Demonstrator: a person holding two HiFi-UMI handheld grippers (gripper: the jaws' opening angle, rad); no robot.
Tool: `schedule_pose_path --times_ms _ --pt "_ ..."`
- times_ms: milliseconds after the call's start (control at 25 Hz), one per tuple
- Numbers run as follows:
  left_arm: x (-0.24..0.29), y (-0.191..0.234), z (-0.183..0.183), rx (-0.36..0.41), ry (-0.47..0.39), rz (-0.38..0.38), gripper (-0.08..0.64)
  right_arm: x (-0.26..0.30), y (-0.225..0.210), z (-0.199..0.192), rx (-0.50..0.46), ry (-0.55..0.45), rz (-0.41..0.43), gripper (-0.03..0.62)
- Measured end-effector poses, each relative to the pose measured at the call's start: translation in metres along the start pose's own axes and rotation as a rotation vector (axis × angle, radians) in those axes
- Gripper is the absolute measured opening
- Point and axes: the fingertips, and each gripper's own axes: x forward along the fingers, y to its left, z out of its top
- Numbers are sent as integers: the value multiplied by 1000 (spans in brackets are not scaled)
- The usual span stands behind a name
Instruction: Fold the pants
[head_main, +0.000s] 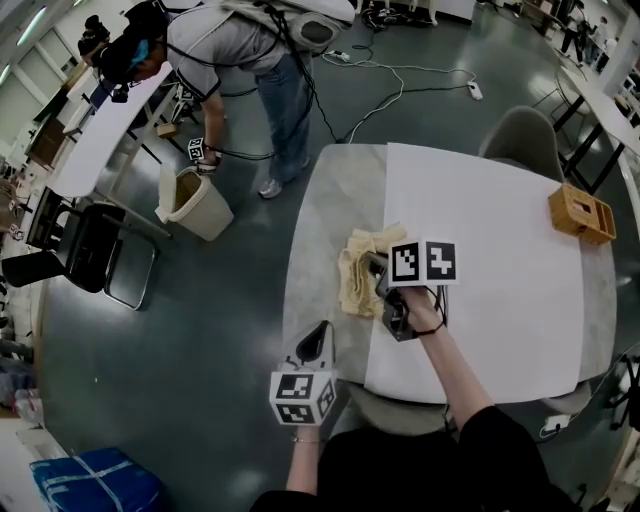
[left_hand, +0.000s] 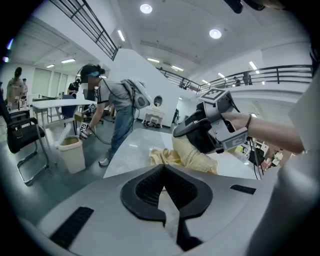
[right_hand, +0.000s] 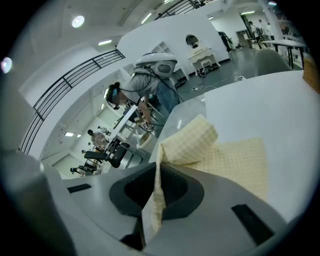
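Right tool (right_hand: 159, 170) pinches a fold of cream pants (right_hand: 235, 160) on the surface (head_main: 480, 200); left tool (left_hand: 162, 170) is closed and empty.

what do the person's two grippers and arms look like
The left gripper and right gripper each have a grey body, black ribbed pads and a white cube with black square markers. The person's sleeve is black.

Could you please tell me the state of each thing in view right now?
pants: bunched on the table, one edge pinched.
right gripper: shut on the pants.
left gripper: shut, empty.
waste bin: lidless, standing.
wooden box: resting upright.
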Motion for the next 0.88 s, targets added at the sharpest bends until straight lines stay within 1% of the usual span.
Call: schedule_pose_path --times_ms 200,480,880 --pt "-2 11 -7 -24 9 23 14 24 -3 -10 1 48 -22 28" --pt "-4 20 -11 -50 17 41 14 46 -6 -18 0 86 -73 28" --pt "-4 25 -16 -63 24 54 14 67 -13 -26 34 113 -100 28"
